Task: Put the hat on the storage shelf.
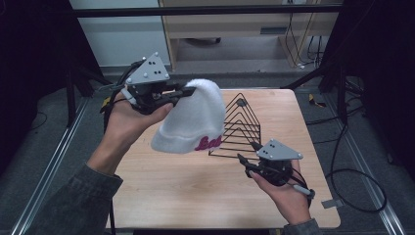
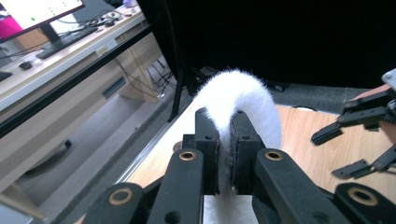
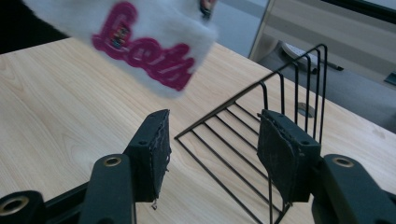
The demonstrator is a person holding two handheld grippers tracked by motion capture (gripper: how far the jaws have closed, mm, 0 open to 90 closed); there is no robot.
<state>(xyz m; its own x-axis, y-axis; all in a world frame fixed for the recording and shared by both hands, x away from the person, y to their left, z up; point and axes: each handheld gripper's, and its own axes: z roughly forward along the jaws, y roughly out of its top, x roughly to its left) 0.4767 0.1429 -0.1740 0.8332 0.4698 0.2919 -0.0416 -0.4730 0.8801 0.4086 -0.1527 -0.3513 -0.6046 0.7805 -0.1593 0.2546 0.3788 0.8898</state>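
White fleece beanie [image 1: 188,125] hangs in the air above the left half of the counter [image 1: 171,186], clear of the wood, with pink lettering stitched along its folded brim. Its crown is pinched at the top by the left hand-held gripper [image 1: 188,91], whose jaws sit tight together on the fabric; in the left gripper view a hump of white fleece [image 2: 240,100] bulges up between and beyond the two black pads. The person's left hand [image 1: 129,120] carries that hand-held gripper raised over the counter's back left corner, a grey three-cornered plate on top of it.

Just right of the hat, a black wire rack [image 1: 240,125] stands on the counter, its thin rods forming a triangular, sloping frame. The brim hangs close beside the rack's left edge; I cannot tell whether they touch.

Further right and nearer the front, the right hand-held gripper [image 1: 247,152] is held above the counter, pointing towards the rack and the hat. Its jaws stand partly apart with nothing between them; through the gap in the right gripper view I see the rack's base rods [image 3: 219,149] and bare wood.
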